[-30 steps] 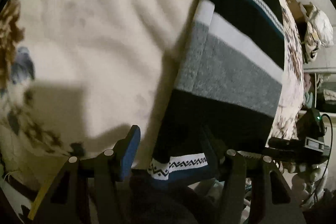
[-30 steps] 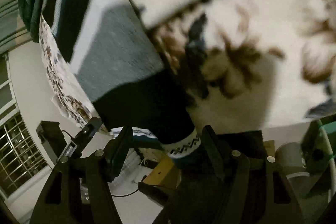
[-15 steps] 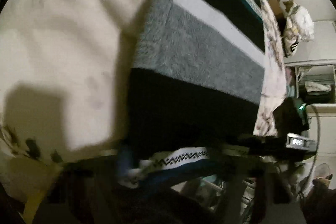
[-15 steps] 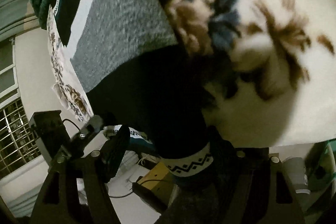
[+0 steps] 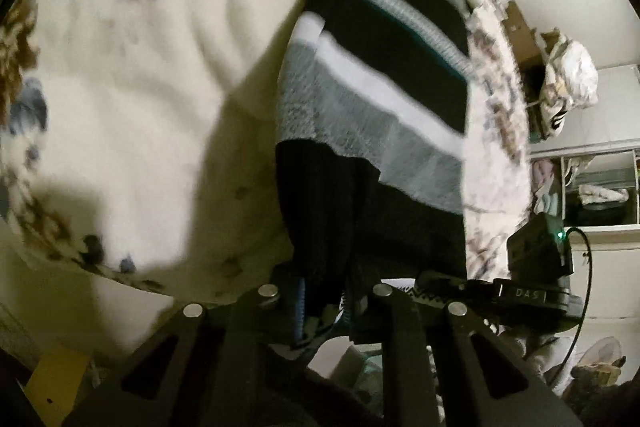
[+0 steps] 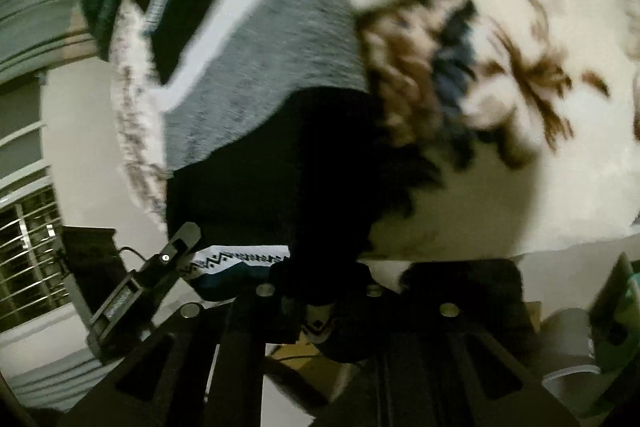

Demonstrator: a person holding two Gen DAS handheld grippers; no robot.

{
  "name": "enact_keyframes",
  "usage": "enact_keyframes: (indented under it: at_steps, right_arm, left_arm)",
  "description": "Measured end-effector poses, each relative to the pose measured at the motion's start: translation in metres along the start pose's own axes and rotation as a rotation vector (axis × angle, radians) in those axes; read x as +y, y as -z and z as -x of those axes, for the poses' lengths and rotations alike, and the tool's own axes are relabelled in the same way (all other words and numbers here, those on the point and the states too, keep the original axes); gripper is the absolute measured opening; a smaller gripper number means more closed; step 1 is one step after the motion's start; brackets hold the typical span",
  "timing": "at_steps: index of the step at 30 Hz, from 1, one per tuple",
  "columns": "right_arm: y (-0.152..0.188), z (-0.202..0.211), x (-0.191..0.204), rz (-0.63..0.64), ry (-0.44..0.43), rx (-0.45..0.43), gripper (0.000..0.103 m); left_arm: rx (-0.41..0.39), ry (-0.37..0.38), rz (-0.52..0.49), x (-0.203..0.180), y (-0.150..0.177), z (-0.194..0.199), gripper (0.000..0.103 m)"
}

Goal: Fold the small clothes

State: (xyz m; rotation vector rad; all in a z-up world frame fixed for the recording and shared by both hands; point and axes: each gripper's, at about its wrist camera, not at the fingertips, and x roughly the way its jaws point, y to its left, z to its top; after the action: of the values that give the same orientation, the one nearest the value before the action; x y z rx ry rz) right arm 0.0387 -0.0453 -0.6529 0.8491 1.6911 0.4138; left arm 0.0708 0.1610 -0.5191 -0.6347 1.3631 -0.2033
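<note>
A knitted garment (image 5: 360,131) with black, grey and white bands lies on a cream floral bedspread (image 5: 140,87). Its near black end, with a white zigzag hem, is bunched between the fingers of my left gripper (image 5: 324,303), whose jaws are closing and pressing on the cloth. In the right wrist view the same garment (image 6: 272,59) runs up and to the left. My right gripper (image 6: 320,291) pinches the other near corner of its black hem, its jaws closing on it too. Each view shows the other gripper beside the hem: the right one (image 5: 520,295) and the left one (image 6: 160,267).
The bedspread (image 6: 520,147) ends just in front of both grippers. A white bag (image 5: 568,83) and open shelves (image 5: 600,187) stand beyond the bed on the right. A barred window (image 6: 28,247) and a striped curtain (image 6: 36,27) are on the left.
Both grippers have gone from open around the hem to pinched on it. The near end of the garment has lifted and bunched up, and both views have pulled back slightly.
</note>
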Motion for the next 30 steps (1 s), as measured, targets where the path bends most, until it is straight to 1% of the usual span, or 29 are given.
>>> enact_keyframes:
  at_steps: [2,6,7,8,10,13,15,17,20,22,23,24,25,26,27,28,29,30]
  right_arm:
    - [-0.001,0.012,0.013,0.014,-0.042,-0.015,0.012]
    - [-0.015,0.051,0.045,0.050,-0.117,-0.067,0.012]
    - [-0.025,0.062,0.058,0.065,-0.132,-0.090,0.012]
    - [-0.031,0.069,0.063,0.071,-0.145,-0.102,0.012]
    - [-0.055,0.089,0.082,0.083,-0.182,-0.139,0.012]
    - [-0.098,0.119,0.094,0.092,-0.212,-0.191,0.012]
    - [-0.126,0.131,0.103,0.082,-0.224,-0.224,0.012]
    - [-0.166,0.134,0.116,0.060,-0.244,-0.257,0.012]
    - [-0.218,0.139,0.133,0.036,-0.254,-0.293,0.012]
    - [-0.254,0.144,0.140,0.024,-0.259,-0.300,0.012]
    - [-0.275,0.144,0.145,0.005,-0.258,-0.298,0.013]
    - [-0.292,0.144,0.148,-0.019,-0.262,-0.299,0.014]
    - [-0.314,0.145,0.149,-0.051,-0.281,-0.309,0.016]
    - [-0.324,0.147,0.148,-0.066,-0.292,-0.313,0.017]
    - [-0.345,0.149,0.149,-0.090,-0.305,-0.318,0.017]
    - [-0.359,0.150,0.150,-0.108,-0.316,-0.324,0.018]
    - [-0.370,0.150,0.150,-0.121,-0.322,-0.327,0.020]
    - [-0.382,0.149,0.149,-0.133,-0.323,-0.327,0.025]
  left_arm:
    - [-0.023,0.015,-0.013,-0.009,-0.005,0.012,0.012]
    - [-0.101,0.048,-0.046,-0.039,-0.037,0.035,0.012]
    - [-0.121,0.060,-0.053,-0.046,-0.048,0.039,0.012]
    - [-0.135,0.072,-0.058,-0.047,-0.056,0.045,0.012]
    - [-0.170,0.096,-0.065,-0.053,-0.083,0.052,0.012]
    - [-0.206,0.132,-0.070,-0.061,-0.128,0.050,0.012]
    - [-0.224,0.147,-0.071,-0.064,-0.164,0.043,0.012]
    - [-0.234,0.155,-0.069,-0.067,-0.194,0.033,0.012]
    - [-0.236,0.167,-0.050,-0.069,-0.245,0.016,0.012]
    - [-0.217,0.181,-0.026,-0.068,-0.280,0.002,0.012]
    - [-0.201,0.209,0.004,-0.066,-0.301,-0.007,0.014]
    - [-0.191,0.232,0.024,-0.065,-0.314,-0.011,0.015]
    - [-0.187,0.242,0.040,-0.064,-0.327,-0.014,0.016]
    - [-0.189,0.245,0.052,-0.063,-0.340,-0.017,0.019]
    - [-0.198,0.248,0.067,-0.061,-0.353,-0.019,0.024]
    - [-0.208,0.261,0.086,-0.059,-0.366,-0.019,0.026]
    - [-0.211,0.275,0.103,-0.057,-0.376,-0.021,0.031]
    - [-0.213,0.281,0.124,-0.053,-0.386,-0.024,0.038]
